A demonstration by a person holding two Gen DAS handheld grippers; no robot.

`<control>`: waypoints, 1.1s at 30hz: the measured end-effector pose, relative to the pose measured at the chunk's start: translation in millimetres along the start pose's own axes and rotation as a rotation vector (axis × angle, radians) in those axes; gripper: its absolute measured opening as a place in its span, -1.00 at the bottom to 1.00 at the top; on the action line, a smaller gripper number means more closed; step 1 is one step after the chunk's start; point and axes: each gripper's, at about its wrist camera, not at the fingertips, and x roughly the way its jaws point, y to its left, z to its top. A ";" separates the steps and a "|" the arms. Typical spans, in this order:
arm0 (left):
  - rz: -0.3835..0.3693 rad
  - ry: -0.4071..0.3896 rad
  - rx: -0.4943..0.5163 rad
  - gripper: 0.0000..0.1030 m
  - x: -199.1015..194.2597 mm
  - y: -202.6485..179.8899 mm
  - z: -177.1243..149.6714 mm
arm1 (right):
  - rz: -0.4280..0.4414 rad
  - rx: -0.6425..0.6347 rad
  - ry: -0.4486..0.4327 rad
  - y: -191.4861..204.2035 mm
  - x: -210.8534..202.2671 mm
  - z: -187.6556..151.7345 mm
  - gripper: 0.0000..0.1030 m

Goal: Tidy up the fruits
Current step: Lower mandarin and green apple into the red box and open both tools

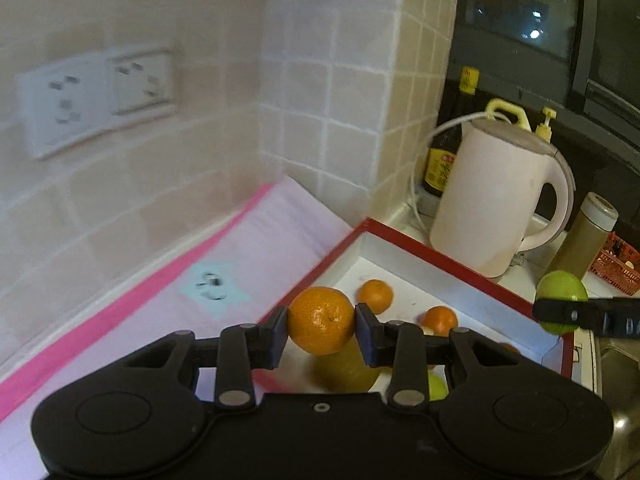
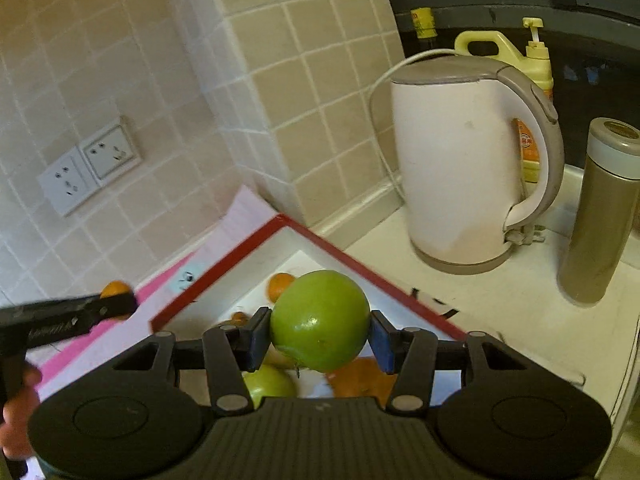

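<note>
Left wrist view: the left gripper (image 1: 321,330) clamps a mandarin orange (image 1: 321,320) above the near edge of a red-rimmed white box (image 1: 448,260) holding more fruit, beside a pink mat (image 1: 224,248) on a tiled kitchen counter. Right wrist view: the right gripper (image 2: 320,336) is closed on a green apple (image 2: 320,320) over the same box, near a white electric kettle (image 2: 460,160) and an olive thermos (image 2: 596,216).

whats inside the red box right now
Loose fruit lies in the red box: small oranges and a green apple. The grippers and the fruit they hold cover the near part.
</note>
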 end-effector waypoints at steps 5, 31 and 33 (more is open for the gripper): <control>-0.071 0.113 -0.020 -0.17 66.7 -14.9 15.5 | 0.032 -0.026 0.074 -2.6 27.4 -9.8 0.04; -0.086 0.259 -0.059 -0.14 159.0 -14.0 5.1 | 0.003 -0.252 0.233 35.1 96.6 -14.3 0.00; -0.081 0.258 -0.056 -0.14 158.7 -15.2 5.3 | 0.004 -0.247 0.238 33.9 97.9 -14.5 0.00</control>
